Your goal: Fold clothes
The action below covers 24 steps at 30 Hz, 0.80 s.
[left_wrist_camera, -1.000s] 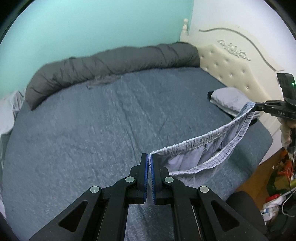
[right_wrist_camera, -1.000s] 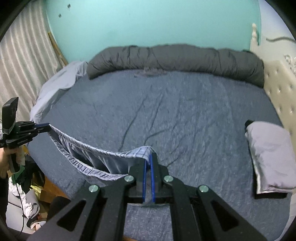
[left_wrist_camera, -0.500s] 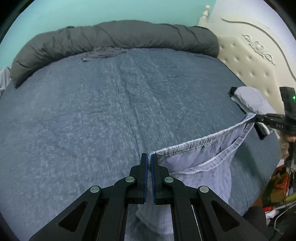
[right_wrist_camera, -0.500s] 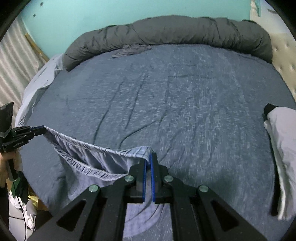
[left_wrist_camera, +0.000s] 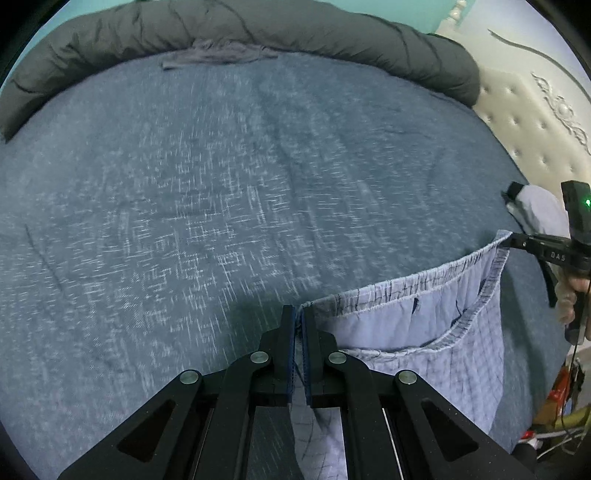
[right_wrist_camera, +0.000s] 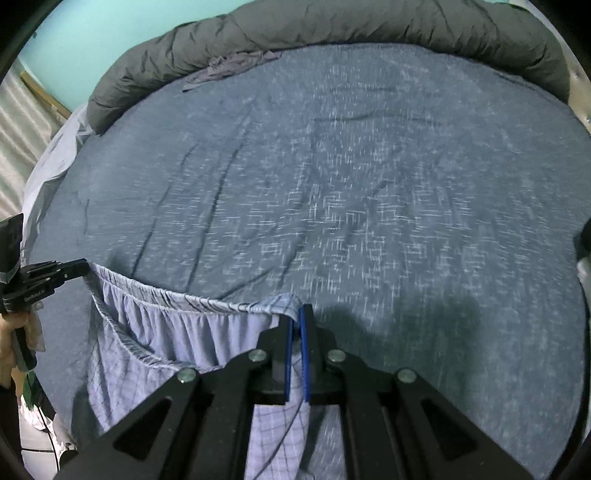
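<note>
A blue-grey bed sheet (left_wrist_camera: pixel 207 192) fills both views, with the rolled grey duvet (left_wrist_camera: pixel 258 29) now nearer the top edge than a second ago. Two grippers stretch one pair of checked shorts (left_wrist_camera: pixel 436 332) by the waistband above the bed: left gripper (left_wrist_camera: pixel 298 314) and right gripper (right_wrist_camera: pixel 295 314), each clamped on an end. One folded garment (left_wrist_camera: pixel 539 206) lies by the tufted headboard (left_wrist_camera: pixel 532 122).

Black linkage arms, blue-lined jaws

Grey duvet (left_wrist_camera: pixel 258 26), tufted headboard (left_wrist_camera: pixel 532 118)
</note>
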Available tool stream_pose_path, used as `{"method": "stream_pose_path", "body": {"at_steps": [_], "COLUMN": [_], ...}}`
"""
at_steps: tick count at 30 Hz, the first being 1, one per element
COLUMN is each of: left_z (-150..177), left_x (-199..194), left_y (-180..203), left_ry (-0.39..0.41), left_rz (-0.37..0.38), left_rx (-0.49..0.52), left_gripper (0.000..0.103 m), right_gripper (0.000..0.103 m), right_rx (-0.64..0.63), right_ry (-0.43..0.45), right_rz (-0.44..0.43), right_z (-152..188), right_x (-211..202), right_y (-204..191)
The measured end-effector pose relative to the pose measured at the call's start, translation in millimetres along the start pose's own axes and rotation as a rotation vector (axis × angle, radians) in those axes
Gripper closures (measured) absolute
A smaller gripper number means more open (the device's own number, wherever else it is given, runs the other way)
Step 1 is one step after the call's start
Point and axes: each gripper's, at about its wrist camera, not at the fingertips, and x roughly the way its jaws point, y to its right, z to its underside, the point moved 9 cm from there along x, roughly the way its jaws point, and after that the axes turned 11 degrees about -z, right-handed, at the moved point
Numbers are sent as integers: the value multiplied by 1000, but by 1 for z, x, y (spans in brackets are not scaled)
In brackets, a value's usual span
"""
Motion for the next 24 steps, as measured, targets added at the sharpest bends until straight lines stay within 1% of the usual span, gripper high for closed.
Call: {"method": "stream_pose_path", "body": {"at_steps": [3,8,12,14,16,17,18,19,20,21,22,23,24], "left_z": [-6,-18,-19,-15,-9,-5,-1,3,6,9,13,17,19], "left_x": [19,41,53,52,48,45,41,38,35,32,29,26,24], "left_y": [-8,-27,-31,-25,-16,-12,-8,-4,0,4,8,12,15], "left_ry": [-13,-12,-3,4,13,22,33,41,46,52,57,66,74], "left_rz": [10,2,26,60,98,106,109,112,116,119,117,107,102], "left_rx": [-28,-77,-91,-84,-68,-55,-44,-33,-21,-9,9,31,44], "left_gripper": [100,100,101,100,100,100,100,100,98,96,91,84,81], "right_gripper": [100,100,100,100,97,94,85,75,58,56,56,52,50], "right_rx": [6,24,31,30,44,53,60,65,66,66,66,59,50], "right_ry": [-13,-23,-28,-18,-7,6,20,33,50,68,87,100,110], "right_rz": [3,11,10,-7,-29,-39,-48,-48,-58,-72,-86,-95,-97], "right_z": [-6,-12,-15,-15,-14,-12,-11,-10,-9,-7,-5,-4,-1], "right_x": [15,34,49,51,52,50,47,43,38,31,25,19,13], "right_y": [8,24,34,36,39,41,43,45,46,47,48,48,49]}}
